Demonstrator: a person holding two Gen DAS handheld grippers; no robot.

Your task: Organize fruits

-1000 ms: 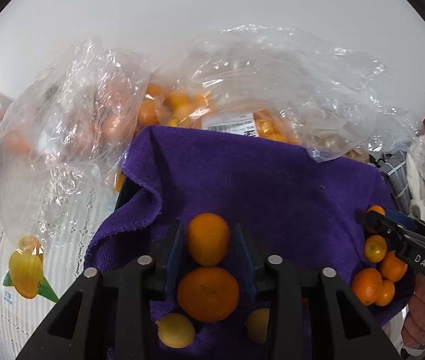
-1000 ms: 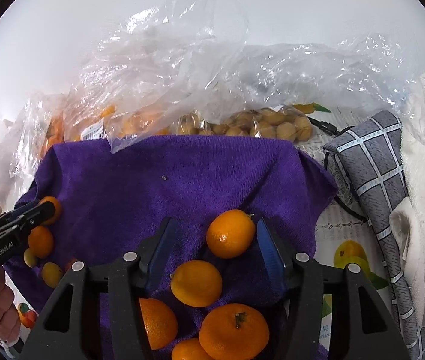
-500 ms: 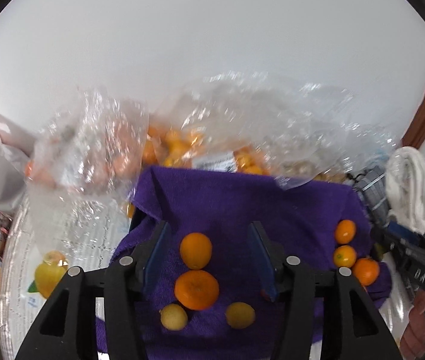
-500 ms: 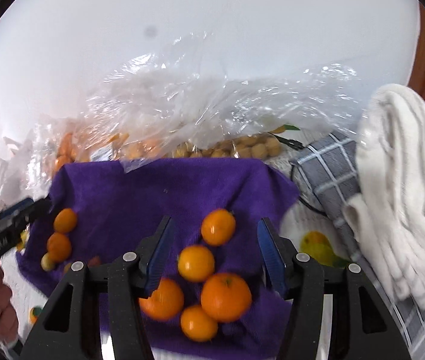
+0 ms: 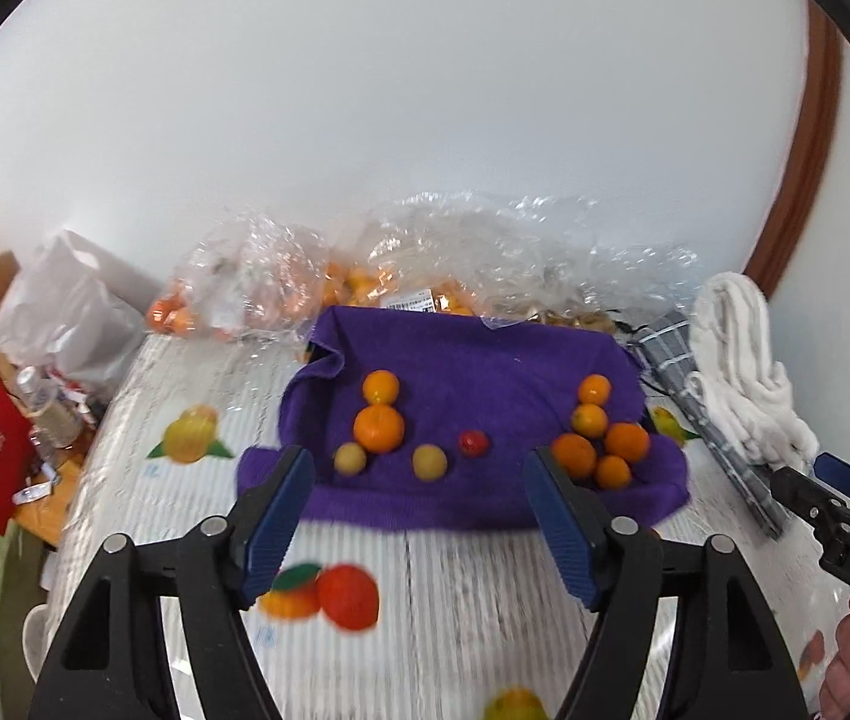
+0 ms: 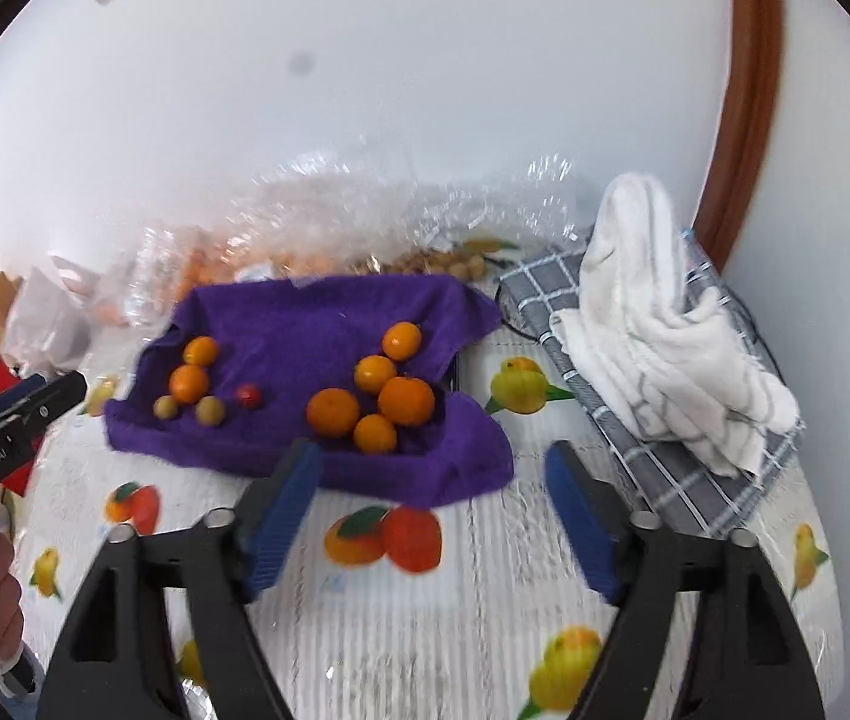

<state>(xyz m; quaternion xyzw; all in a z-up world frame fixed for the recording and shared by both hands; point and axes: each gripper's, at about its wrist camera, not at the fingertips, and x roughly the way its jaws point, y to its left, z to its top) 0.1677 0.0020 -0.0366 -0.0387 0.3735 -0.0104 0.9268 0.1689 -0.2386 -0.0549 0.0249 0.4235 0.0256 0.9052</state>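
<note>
Both grippers, left & right, just opened wide, empty, tilted down, seemingly above purple cloth.

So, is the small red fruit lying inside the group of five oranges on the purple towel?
No, the small red fruit lies apart from the five oranges, nearer the two yellowish fruits on the purple towel.

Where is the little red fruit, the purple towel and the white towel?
little red fruit [image 5: 473, 442]: left wrist view, its middle.
purple towel [image 5: 484, 360]: left wrist view, bare middle.
white towel [image 6: 652, 324]: right wrist view, folded middle.
</note>
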